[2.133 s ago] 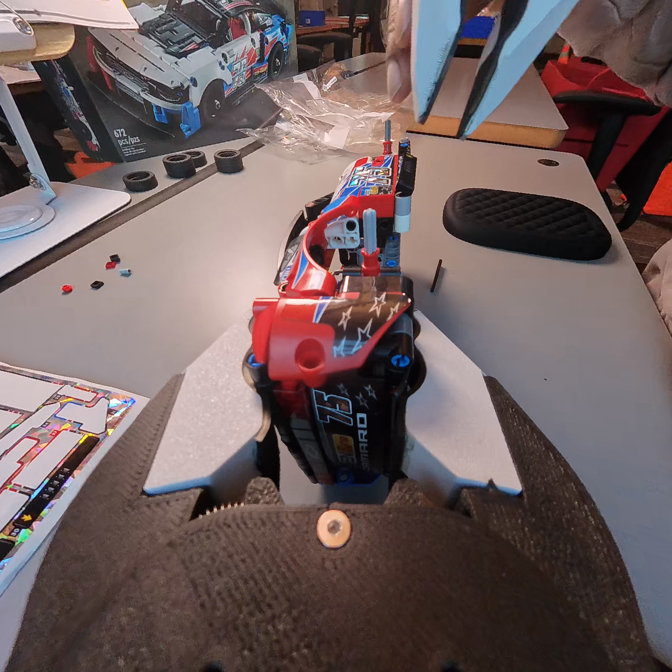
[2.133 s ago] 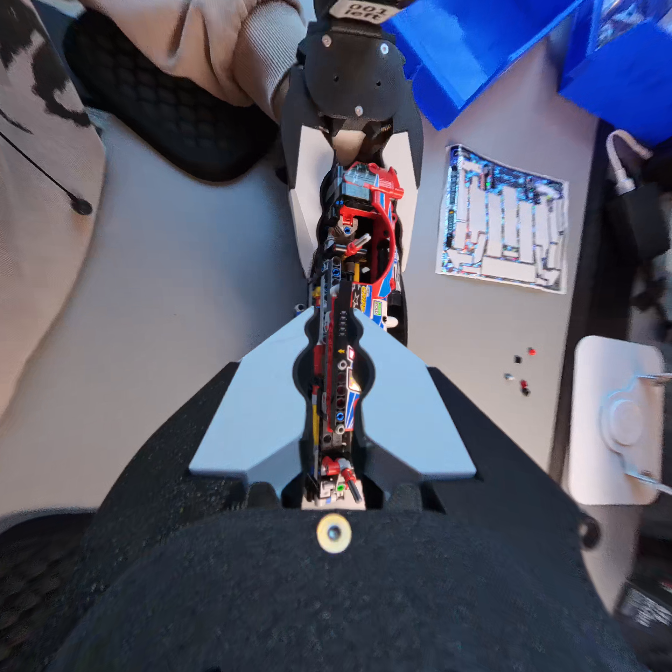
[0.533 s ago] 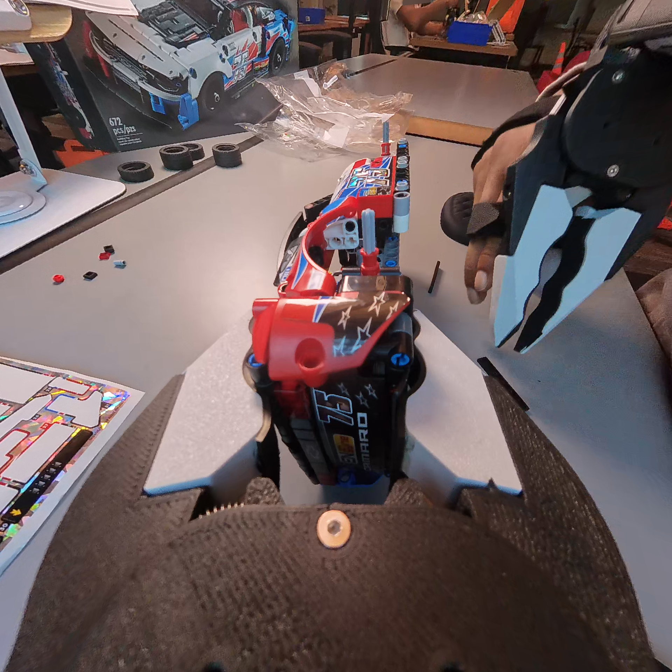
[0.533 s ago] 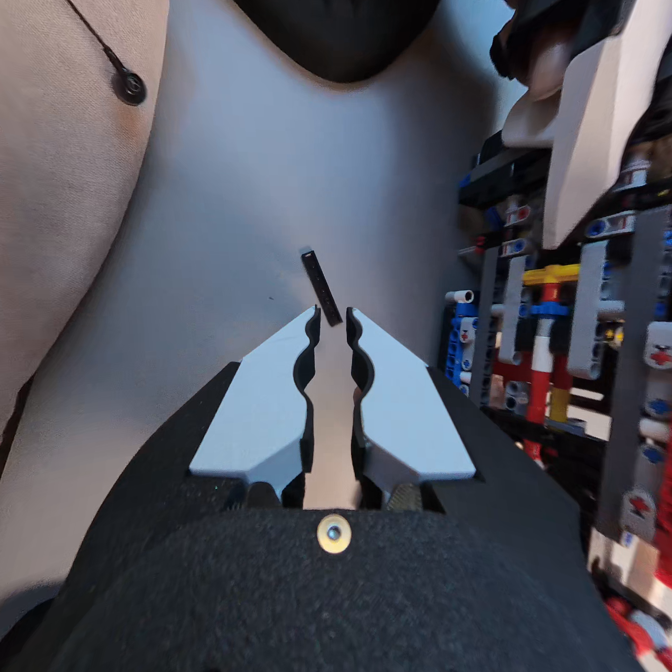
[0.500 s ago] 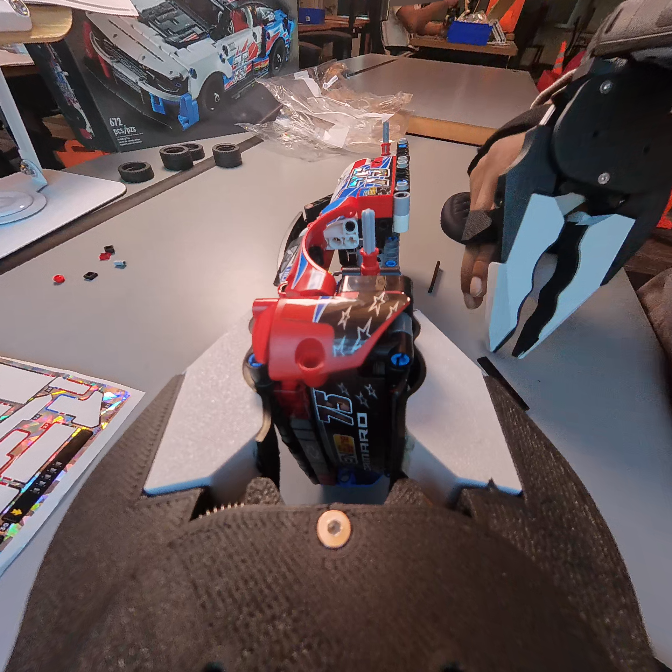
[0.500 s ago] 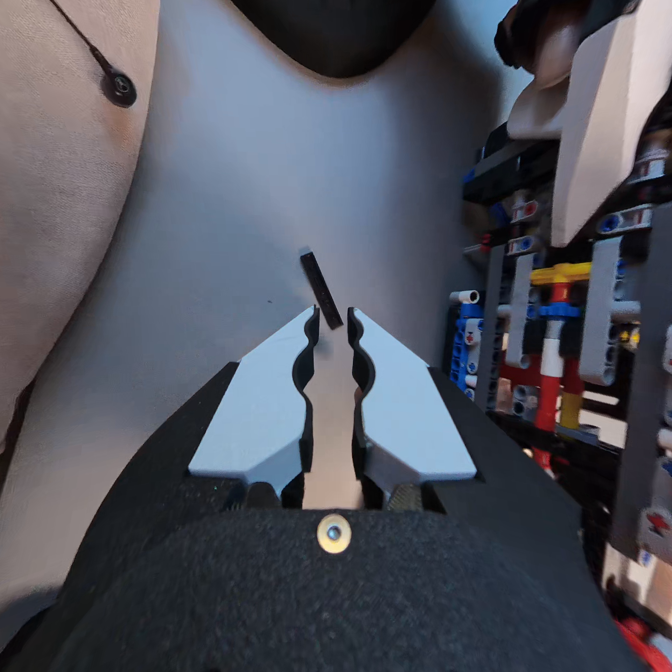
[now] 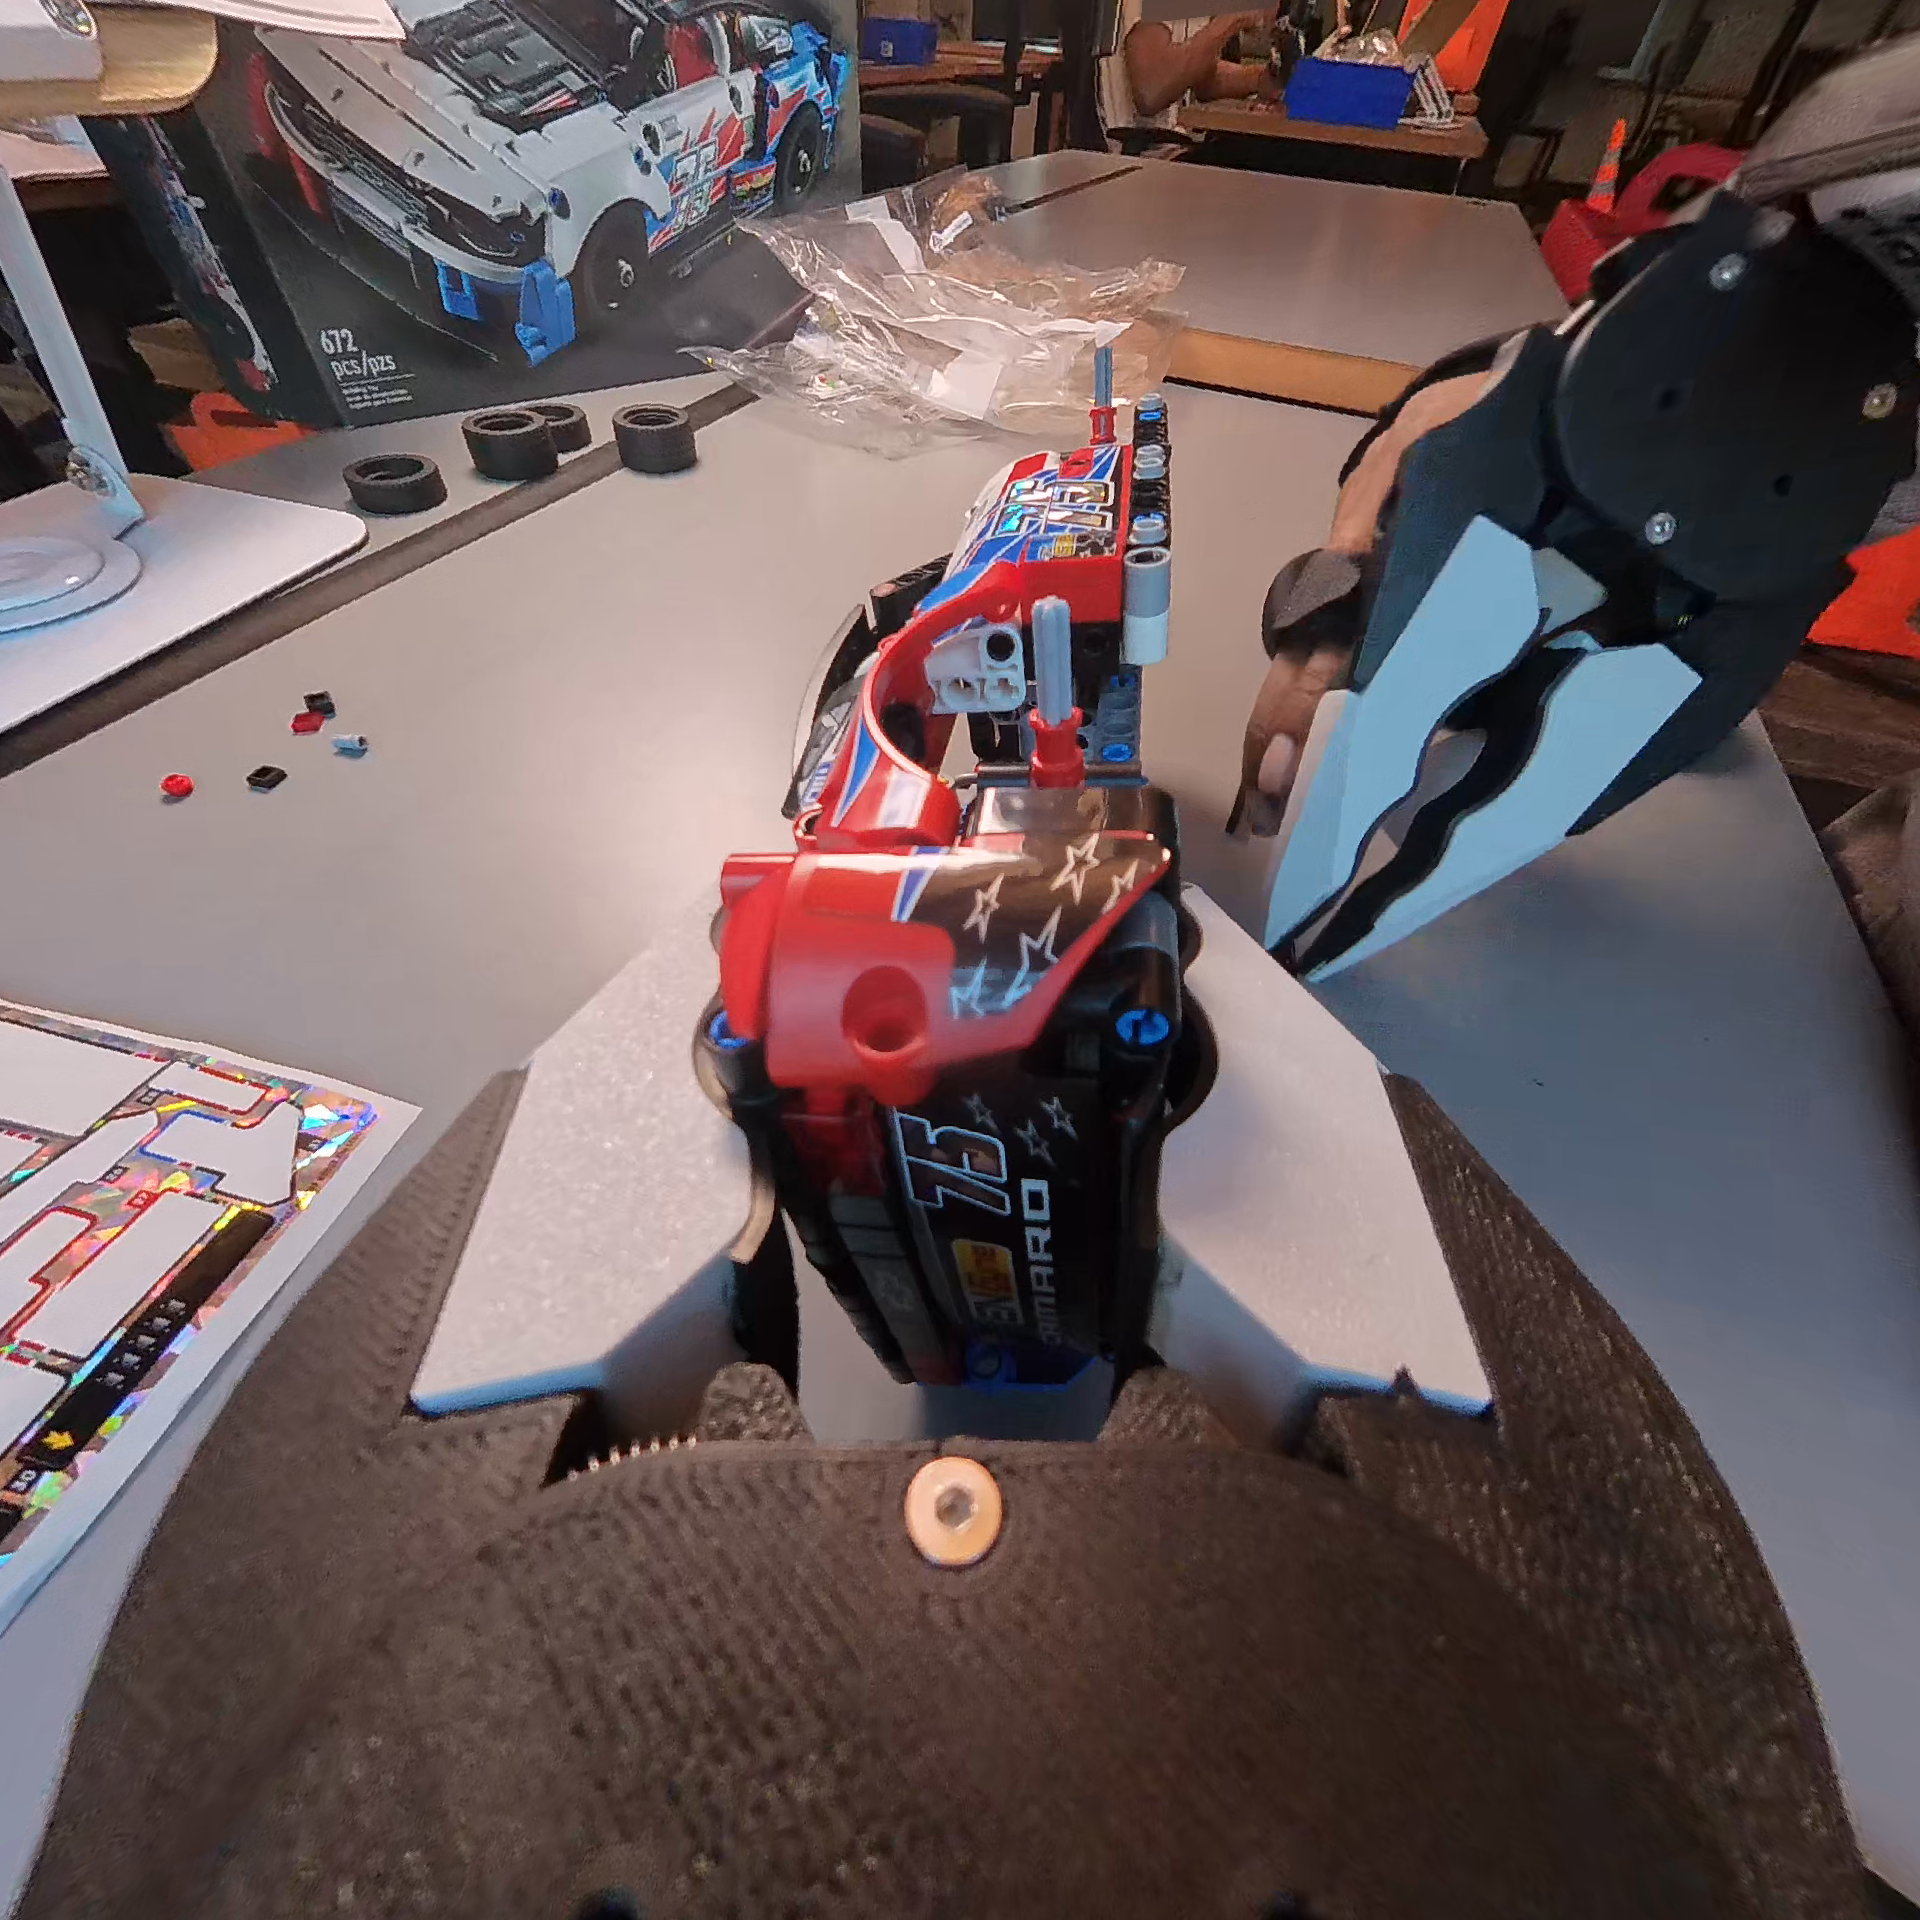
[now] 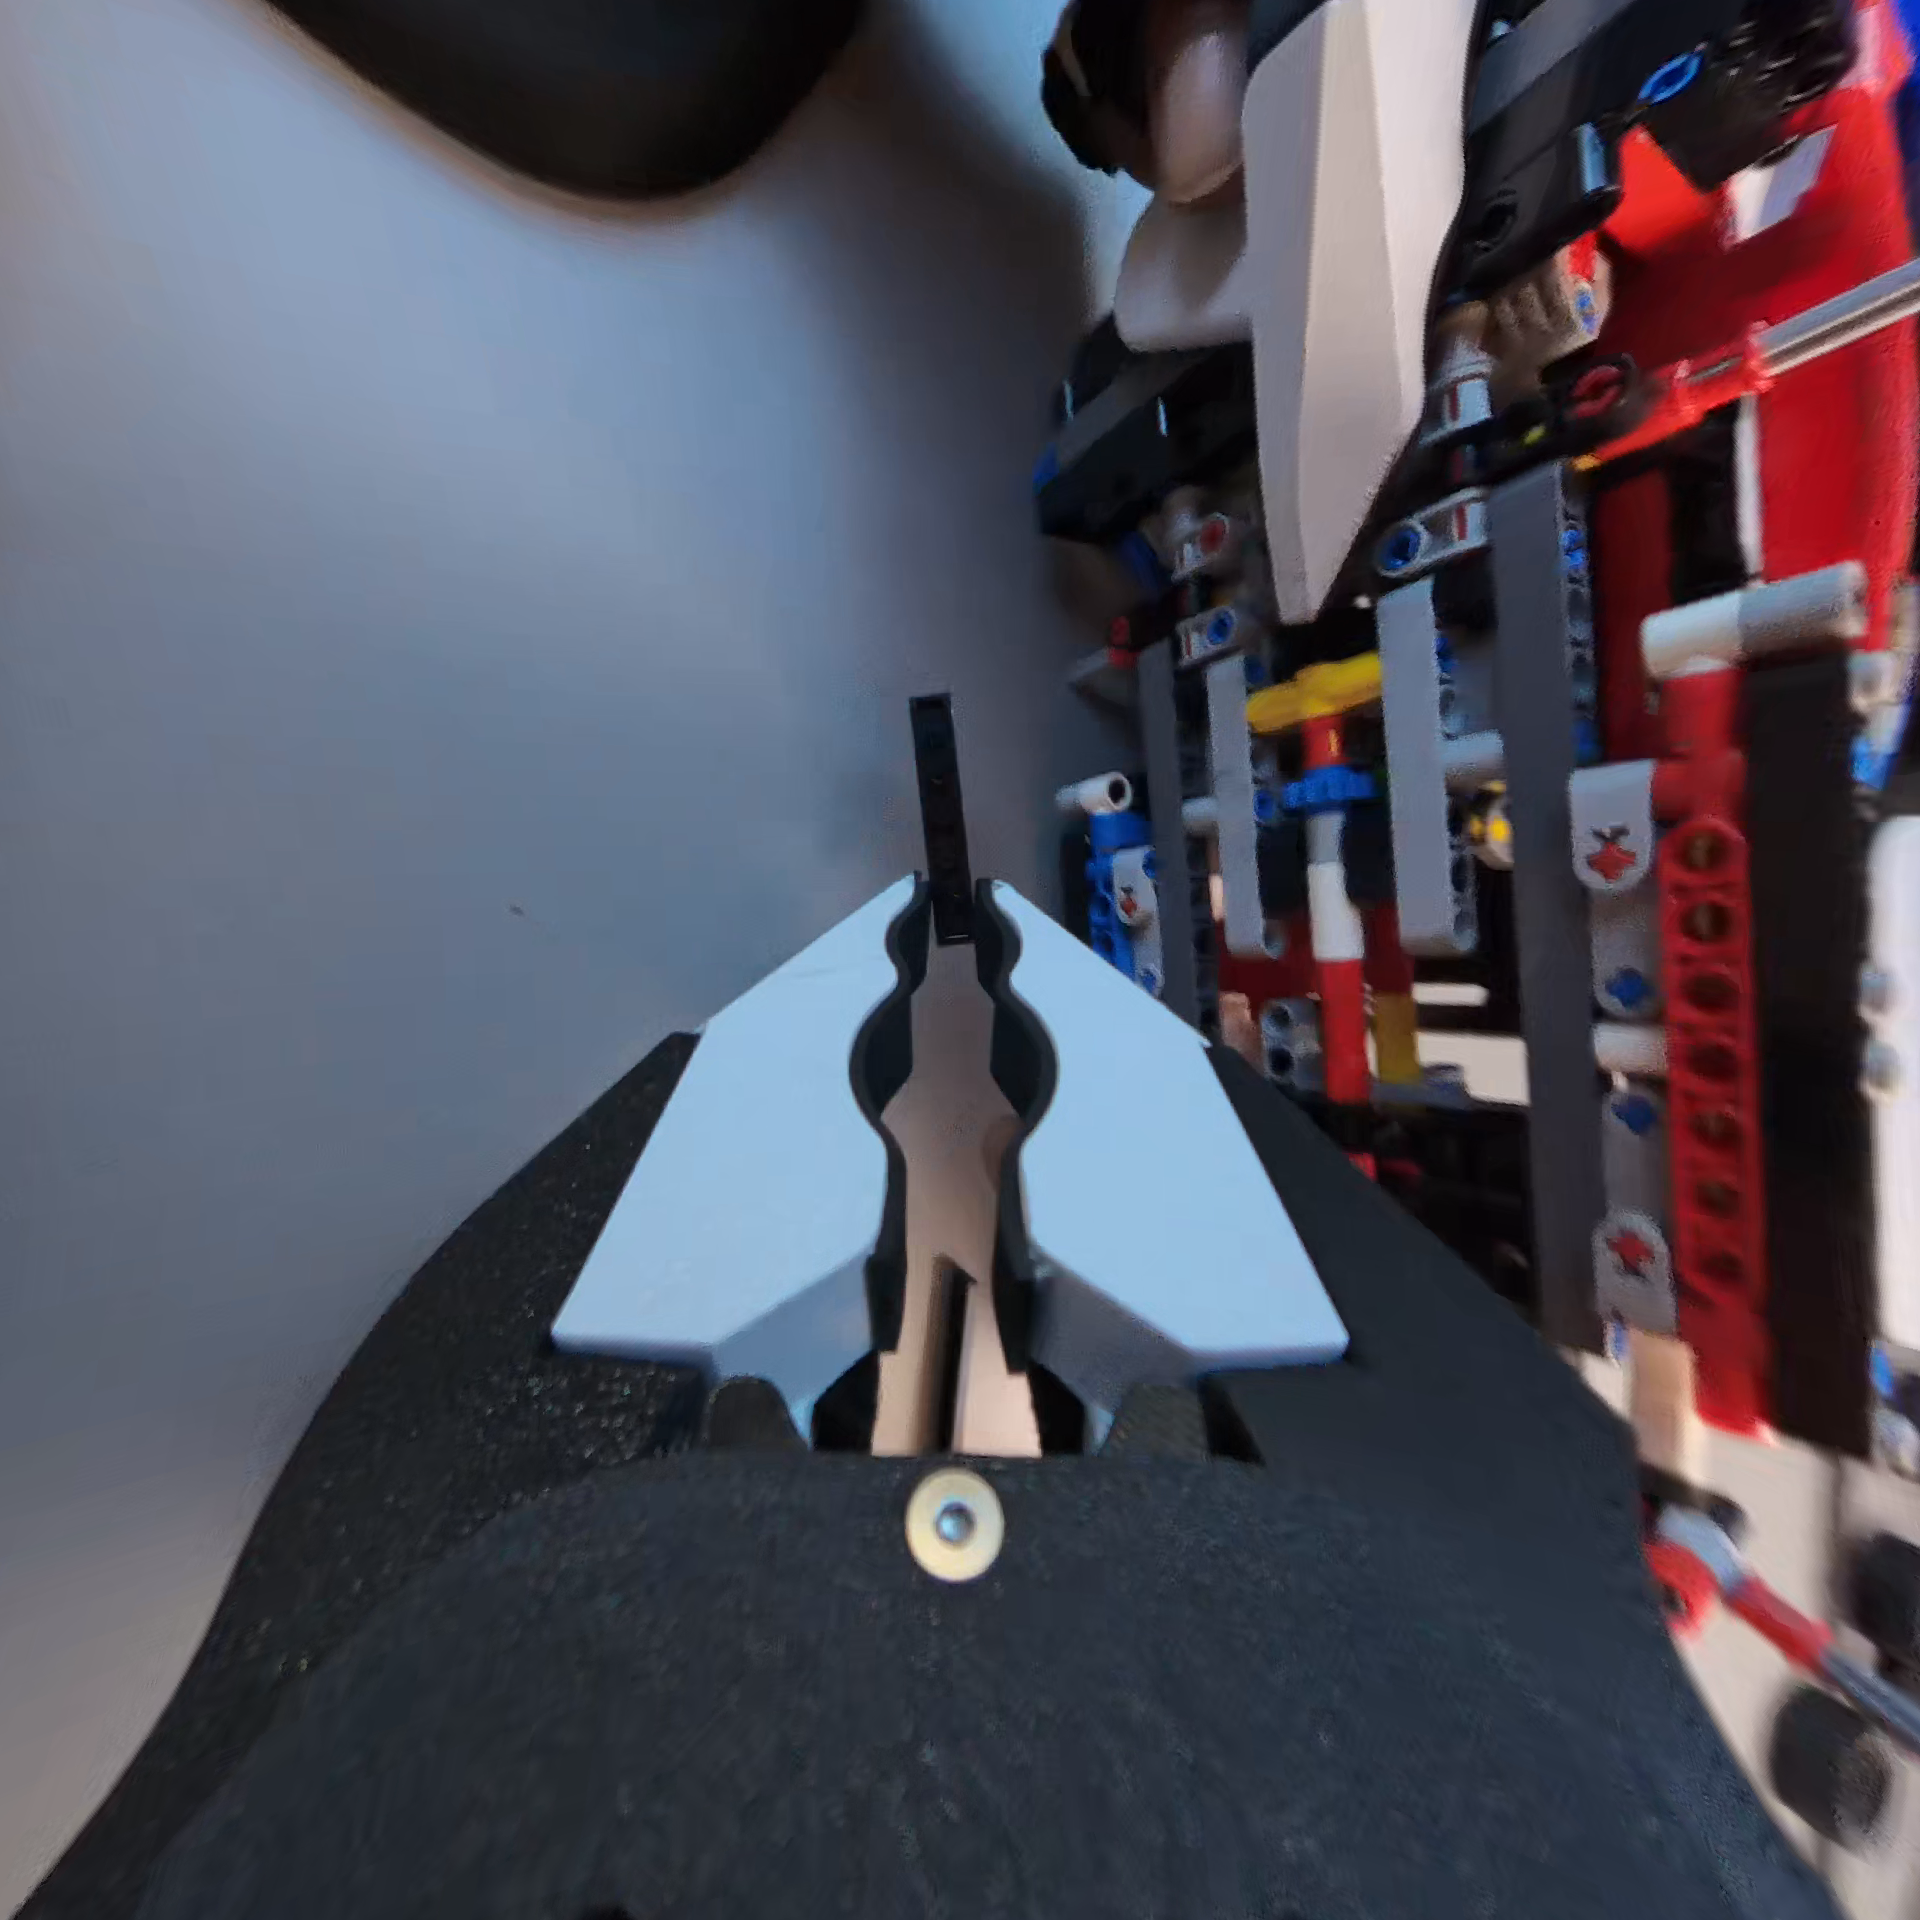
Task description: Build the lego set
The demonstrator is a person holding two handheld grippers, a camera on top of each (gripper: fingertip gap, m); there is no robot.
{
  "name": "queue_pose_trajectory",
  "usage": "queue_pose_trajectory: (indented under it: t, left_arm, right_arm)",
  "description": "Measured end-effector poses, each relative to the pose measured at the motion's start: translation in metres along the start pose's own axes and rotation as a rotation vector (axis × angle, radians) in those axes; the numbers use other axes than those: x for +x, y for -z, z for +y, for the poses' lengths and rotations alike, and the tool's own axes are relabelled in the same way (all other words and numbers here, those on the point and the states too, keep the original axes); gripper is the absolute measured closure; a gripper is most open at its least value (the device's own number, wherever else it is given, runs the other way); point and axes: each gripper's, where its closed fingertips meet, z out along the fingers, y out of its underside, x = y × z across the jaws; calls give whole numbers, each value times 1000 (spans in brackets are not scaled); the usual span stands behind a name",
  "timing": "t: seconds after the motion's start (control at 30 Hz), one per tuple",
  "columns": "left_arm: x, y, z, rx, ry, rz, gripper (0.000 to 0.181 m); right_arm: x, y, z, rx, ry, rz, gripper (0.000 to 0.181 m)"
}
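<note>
My left gripper (image 7: 951,935) is shut on the rear of the red, black and blue Lego car (image 7: 977,997), held on its side over the grey table (image 7: 540,665). The car's underside of beams and axles fills the right of the right wrist view (image 8: 1538,831). One white finger of the left gripper also shows there (image 8: 1340,312). My right gripper (image 8: 951,894) is tipped down to the table right of the car, also seen in the left wrist view (image 7: 1299,961). Its fingertips are closed on the near end of a thin black Lego strip (image 8: 940,800), which points straight ahead.
The set's box (image 7: 468,208), three black tyres (image 7: 520,442) and an empty plastic bag (image 7: 956,312) are at the back. A sticker sheet (image 7: 135,1216), small loose pieces (image 7: 270,748) and a white lamp base (image 7: 125,561) lie on the left. A black wrist pad (image 8: 582,83) lies beyond the strip.
My right gripper let go of the car's far end, came down to the table right of it, and closed on the black strip, which turned in line with the fingers. The left gripper held still.
</note>
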Motion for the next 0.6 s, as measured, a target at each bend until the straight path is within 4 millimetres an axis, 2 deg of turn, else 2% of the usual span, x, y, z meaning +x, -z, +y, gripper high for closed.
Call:
queue_pose_trajectory:
  t: [0.03,0.1,0.2,0.3,0.4,0.5,0.6]
  left_arm:
    - [0,0,0,0,1,0,105]
    - [0,0,0,1,-1,0,105]
    - [1,0,0,1,-3,-1,105]
    - [0,0,0,2,-1,0,105]
    - [0,0,0,2,5,-2,105]
    - [-1,1,0,3,11,-5,105]
    - [-2,1,0,3,11,-4,105]
  right_arm:
    - [-1,2,6,-22,48,45,170]
    - [-19,5,15,-42,55,18,158]
    - [-38,18,8,46,-45,-74,162]
    - [-19,21,14,41,-183,-41,167]
    - [-7,10,26,-14,-317,-58,165]
    - [0,-4,32,-50,-339,-72,163]
    - [-5,-10,28,-63,-371,-164,175]
